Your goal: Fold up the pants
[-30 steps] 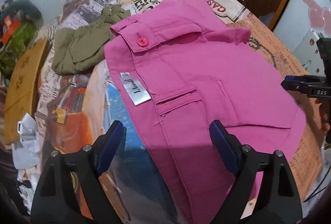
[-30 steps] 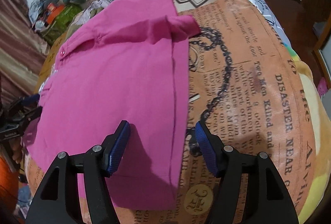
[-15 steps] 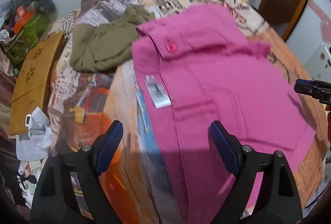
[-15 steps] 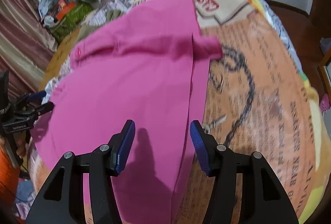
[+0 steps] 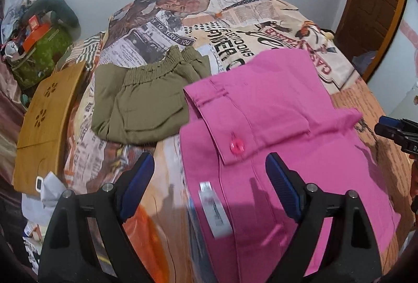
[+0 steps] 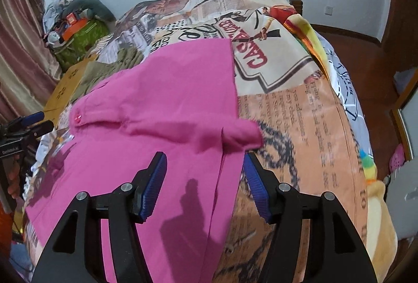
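Pink pants (image 5: 274, 126) lie folded on the bed, waistband with a pink button (image 5: 237, 146) and a white label (image 5: 214, 207) toward my left. My left gripper (image 5: 209, 189) is open and empty above the pants' left edge near the waistband. The pink pants also show in the right wrist view (image 6: 162, 105), with a folded corner (image 6: 243, 134) sticking out at their right edge. My right gripper (image 6: 205, 186) is open and empty, hovering just in front of that corner. Each gripper shows at the edge of the other's view.
Folded olive-green pants (image 5: 146, 100) lie left of the pink ones on the newspaper-print bedspread (image 5: 235, 22). A wooden board (image 5: 44, 121) and clutter (image 5: 39, 42) sit off the bed's left side. A wooden door (image 5: 373, 3) stands at the right.
Both grippers have moved forward along the pants toward the waistband end, still open. The view has tilted up to show more of the bed and wall. The pants have not moved.
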